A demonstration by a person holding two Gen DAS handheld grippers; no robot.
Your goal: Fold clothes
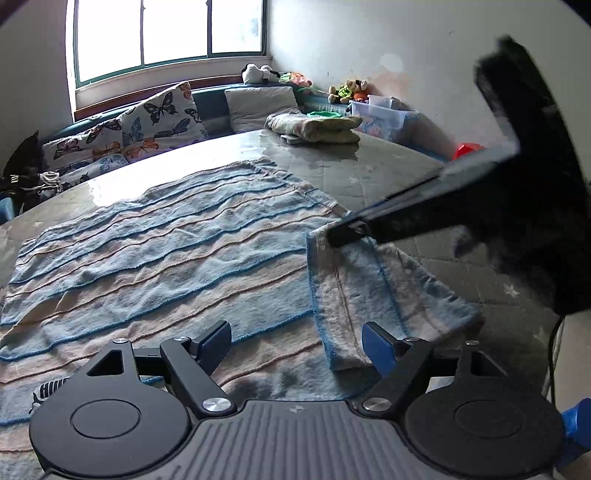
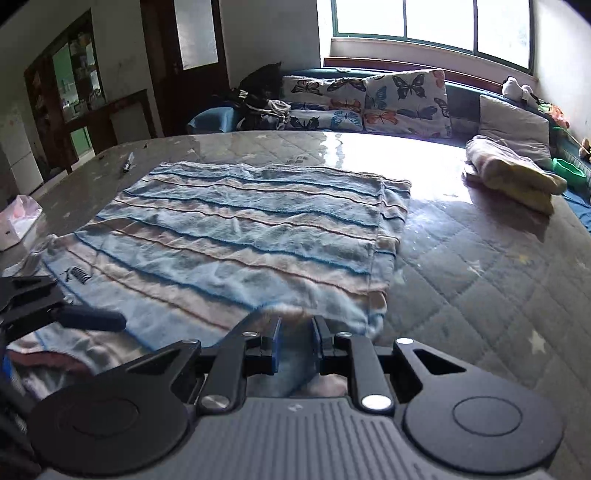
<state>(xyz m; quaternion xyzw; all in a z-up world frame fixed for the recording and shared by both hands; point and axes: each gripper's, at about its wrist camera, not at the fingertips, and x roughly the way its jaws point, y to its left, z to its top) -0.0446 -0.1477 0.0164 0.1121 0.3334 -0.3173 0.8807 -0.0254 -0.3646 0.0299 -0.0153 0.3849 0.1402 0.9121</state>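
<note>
Quilted mattress [image 2: 480, 280] under window [image 2: 424, 22], striped towel [image 2: 236, 236] spread, butterfly cushions [image 2: 406, 99] behind

Both wrist cameras look steeply down along their fingers, close over the striped towel [image 1: 155, 258] on the table [image 1: 388, 177], facing the window [image 1: 166, 33] (left view catches the right gripper [image 1: 347, 236]).

Daylight is pouring through a green-framed window [image 2: 436, 26] ahead, glaring off the quilted mattress [image 2: 480, 266]; butterfly cushions [image 1: 147, 122] are lining the far bench, a dark wooden door [image 2: 188, 62] standing far left.
</note>
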